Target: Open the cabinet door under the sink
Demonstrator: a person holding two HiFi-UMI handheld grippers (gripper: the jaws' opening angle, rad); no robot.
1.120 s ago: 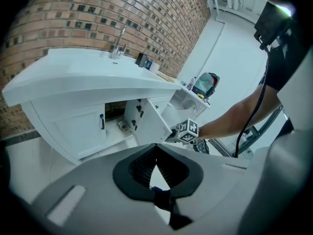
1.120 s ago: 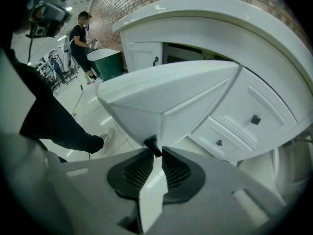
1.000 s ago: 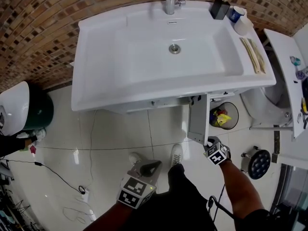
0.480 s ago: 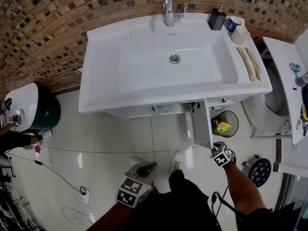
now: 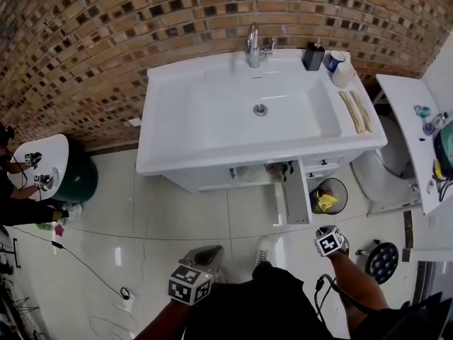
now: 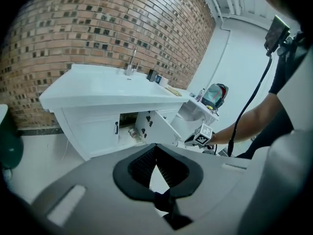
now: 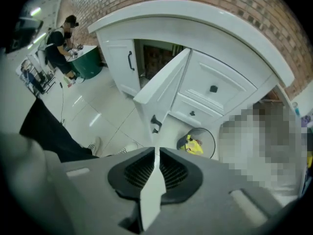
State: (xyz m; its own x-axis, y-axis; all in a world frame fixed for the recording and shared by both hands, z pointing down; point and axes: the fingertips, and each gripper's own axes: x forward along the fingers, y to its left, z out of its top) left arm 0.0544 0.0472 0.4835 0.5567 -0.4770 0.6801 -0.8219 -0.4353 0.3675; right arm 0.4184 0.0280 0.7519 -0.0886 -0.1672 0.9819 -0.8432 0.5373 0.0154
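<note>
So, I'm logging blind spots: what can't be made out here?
Cabinet interior: head view, hidden under the sink; left gripper view, dark, too small.
Yellow thing in the bin: too small to identify.
Right of the drawers: right gripper view, mosaic patch covers it.
Handle of the cabinet door: head view, door seen from above.

White sink (image 5: pixel 212 119) vs brick wall (image 5: pixel 106 41), faucet (image 5: pixel 253 46) at back edge. Under it, cabinet door (image 5: pixel 296 193) stands open, swung out twd person. Right claw (image 5: pixel 322 230) near door's outer edge, not touching. Left claw (image 5: pixel 204 255) lower L over floor, well apart from the cabinet. Bin (image 5: pixel 327 193) w/ yellow bag just R of door.
</note>
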